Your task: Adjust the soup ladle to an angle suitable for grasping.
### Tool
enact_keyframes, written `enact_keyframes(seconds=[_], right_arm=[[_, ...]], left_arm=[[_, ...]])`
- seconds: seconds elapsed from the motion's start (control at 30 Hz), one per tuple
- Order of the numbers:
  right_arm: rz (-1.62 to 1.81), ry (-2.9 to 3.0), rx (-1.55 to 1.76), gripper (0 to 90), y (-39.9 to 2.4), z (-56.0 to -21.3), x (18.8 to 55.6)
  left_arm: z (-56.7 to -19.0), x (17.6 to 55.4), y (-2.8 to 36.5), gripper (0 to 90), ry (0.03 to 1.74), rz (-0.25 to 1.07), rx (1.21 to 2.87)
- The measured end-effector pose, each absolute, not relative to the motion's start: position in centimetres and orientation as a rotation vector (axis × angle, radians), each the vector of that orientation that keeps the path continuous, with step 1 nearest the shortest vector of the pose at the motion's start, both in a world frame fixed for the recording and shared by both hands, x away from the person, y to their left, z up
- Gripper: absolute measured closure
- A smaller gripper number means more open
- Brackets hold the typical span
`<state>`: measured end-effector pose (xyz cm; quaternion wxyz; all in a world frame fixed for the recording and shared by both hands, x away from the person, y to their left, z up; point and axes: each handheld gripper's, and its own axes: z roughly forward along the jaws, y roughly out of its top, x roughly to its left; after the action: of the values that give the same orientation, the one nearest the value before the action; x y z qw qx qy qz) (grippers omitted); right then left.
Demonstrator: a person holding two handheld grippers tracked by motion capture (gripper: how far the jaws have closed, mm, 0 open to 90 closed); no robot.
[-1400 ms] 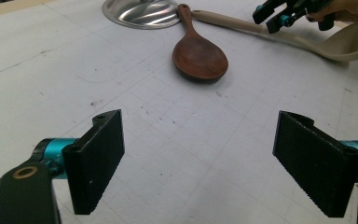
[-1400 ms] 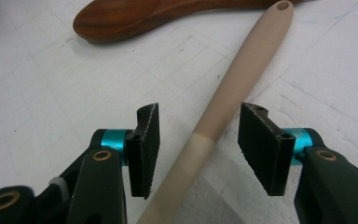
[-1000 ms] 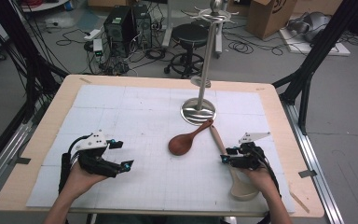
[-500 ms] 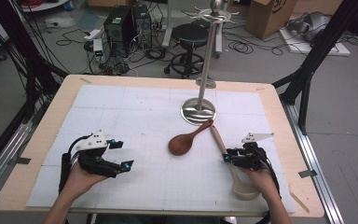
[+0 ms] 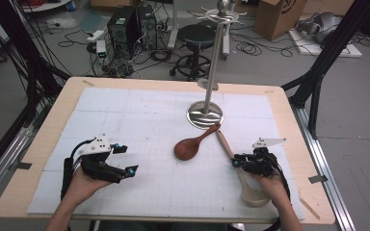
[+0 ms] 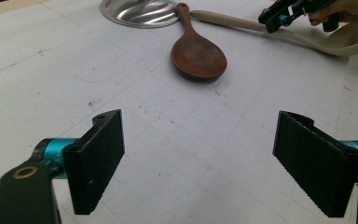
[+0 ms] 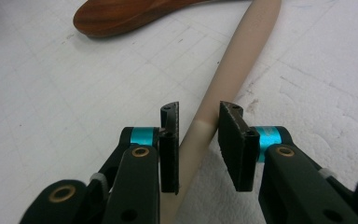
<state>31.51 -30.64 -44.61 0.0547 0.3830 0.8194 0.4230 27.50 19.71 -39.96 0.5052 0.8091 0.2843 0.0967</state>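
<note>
1. Against the earlier high view, the right gripper (image 7: 198, 116) sits at the same spot at about 4 o'clock on the table (image 5: 289, 125), and its jaws have just been closing around the handle of the beige ladle (image 5: 243, 178).
2. In the right gripper view the ladle's handle runs between the two black pads (image 7: 170, 140); the left pad touches it, while a thin gap seems to remain at the right pad, so the grip is not yet firm.
3. The beige ladle lies flat on the white mat (image 5: 139, 120), its bowl toward 5 o'clock under the person's right hand (image 5: 270, 183) and its handle tip pointing toward 12 o'clock.
4. The left gripper (image 6: 198, 154) rests unchanged at about 8 o'clock, jaws spread wide with nothing between them.
5. The brown wooden spoon (image 5: 192, 144) has not shifted: it lies near the table's centre, its handle tip just beside the ladle's tip, below the round base of the metal utensil stand (image 5: 204, 113).
6. No readable brand, label or writing shows on the tools or the mat.
</note>
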Motion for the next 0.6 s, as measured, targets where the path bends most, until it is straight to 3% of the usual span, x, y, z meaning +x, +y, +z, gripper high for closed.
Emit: enact_keyframes(seconds=[0.37,0.43,0.5,0.6], right_arm=[[1.259,2.574,1.091,73.0,-30.40,-44.13,31.20],[1.253,2.580,1.096,71.2,-30.34,-44.09,31.31],[1.193,2.626,1.091,61.3,-29.95,-44.28,31.37],[1.167,2.631,1.087,61.5,-29.68,-44.48,31.31]], left_arm=[[-40.04,27.51,19.54,17.2,0.685,0.232,1.951],[-40.08,27.48,19.48,17.2,0.686,0.230,1.954],[-40.12,27.51,19.43,17.2,0.680,0.230,1.957],[-40.13,27.53,19.41,17.2,0.681,0.230,1.960]])
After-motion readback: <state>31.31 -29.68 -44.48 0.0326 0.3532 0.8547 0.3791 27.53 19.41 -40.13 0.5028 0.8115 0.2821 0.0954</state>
